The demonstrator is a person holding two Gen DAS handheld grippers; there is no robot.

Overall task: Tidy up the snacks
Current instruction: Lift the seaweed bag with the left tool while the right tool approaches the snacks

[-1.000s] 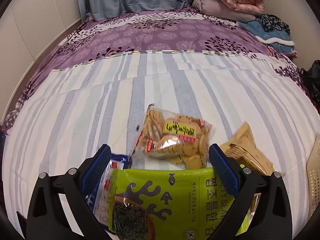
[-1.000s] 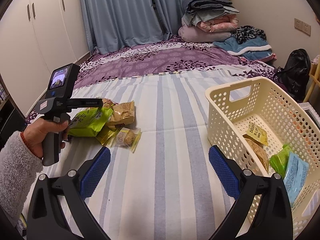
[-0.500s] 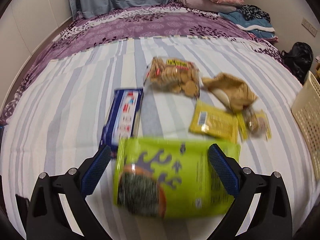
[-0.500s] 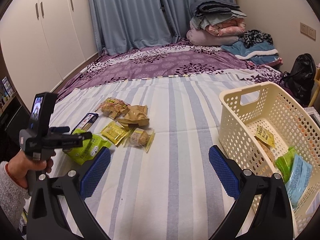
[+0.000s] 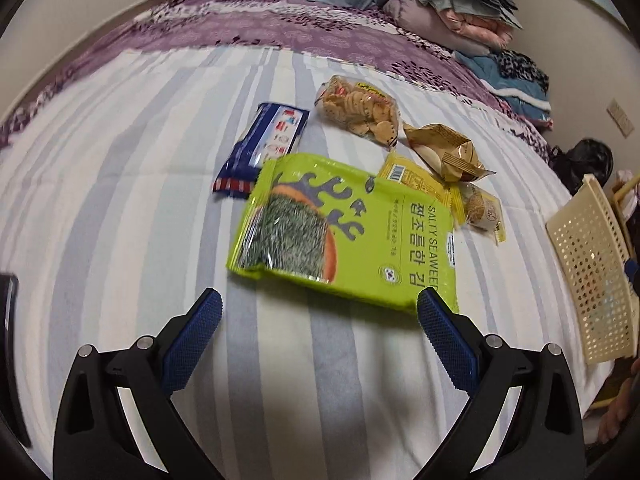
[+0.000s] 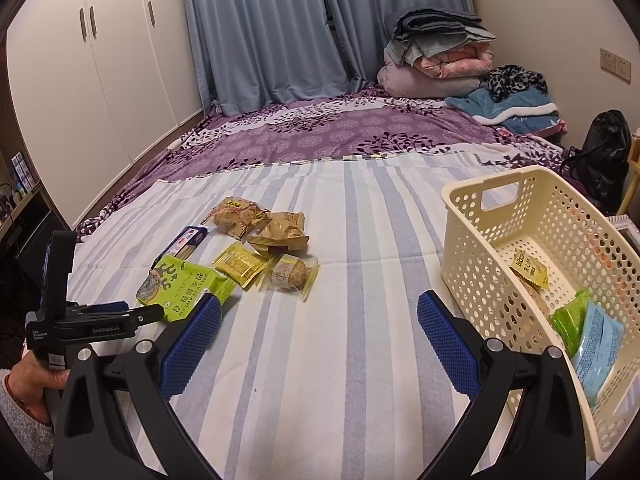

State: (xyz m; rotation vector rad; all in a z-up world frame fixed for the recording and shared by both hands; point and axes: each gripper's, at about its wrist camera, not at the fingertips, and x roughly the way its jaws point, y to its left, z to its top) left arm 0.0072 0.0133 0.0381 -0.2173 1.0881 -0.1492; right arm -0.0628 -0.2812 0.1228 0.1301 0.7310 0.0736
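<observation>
left tool: spread wide, empty, just short of green seaweed packet | right tool: spread wide, empty, above striped bed | seaweed packet: flat on bed among loose snacks, beside blue wafer pack and yellow sachet | cream basket: right, holding several packets

Bed: striped sheet, purple floral blanket beyond | loose snacks lay clustered: seaweed pack, blue packet, cracker bag, tan pouch, yellow packet, round cake | cream basket well apart | folded bedding at far end
</observation>
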